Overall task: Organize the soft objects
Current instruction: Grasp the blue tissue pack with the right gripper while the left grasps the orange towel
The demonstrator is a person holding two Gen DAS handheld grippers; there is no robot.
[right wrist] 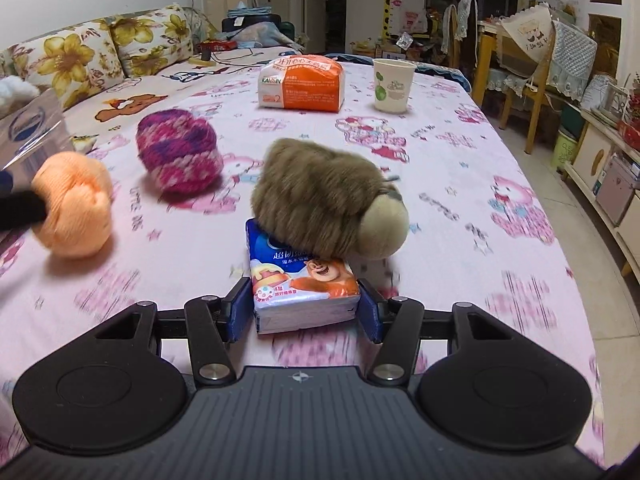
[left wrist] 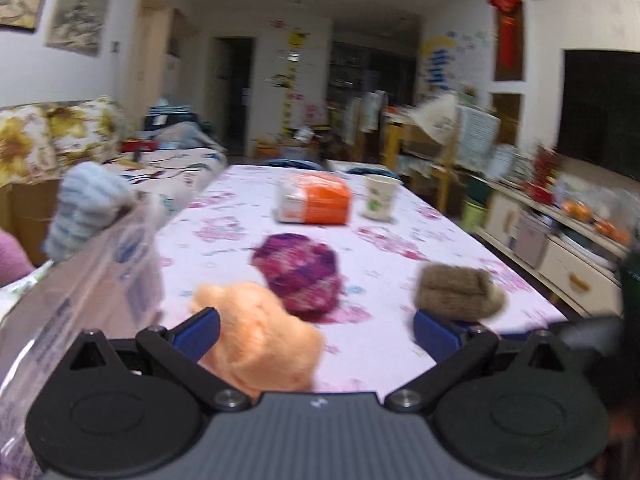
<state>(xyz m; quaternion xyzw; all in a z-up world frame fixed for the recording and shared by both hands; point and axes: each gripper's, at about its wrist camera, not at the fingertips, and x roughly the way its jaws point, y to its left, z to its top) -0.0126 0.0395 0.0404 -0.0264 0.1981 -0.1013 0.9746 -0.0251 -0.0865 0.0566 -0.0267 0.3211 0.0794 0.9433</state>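
The tissue pack (right wrist: 306, 294) sits near on the table (right wrist: 460, 184), clamped between the right gripper (right wrist: 304, 306) jaws, half closed. The brown plush (right wrist: 328, 208) rests on its far end and could tumble if lifted. Left gripper (left wrist: 316, 332) stands wide, gripping nothing, beside the orange yarn (left wrist: 260, 344).

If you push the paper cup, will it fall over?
Probably, yes. The paper cup stands upright, taller than its narrow base, so a push near the rim would likely tip it. It looks light and thin, so it may slide on the tablecloth first.
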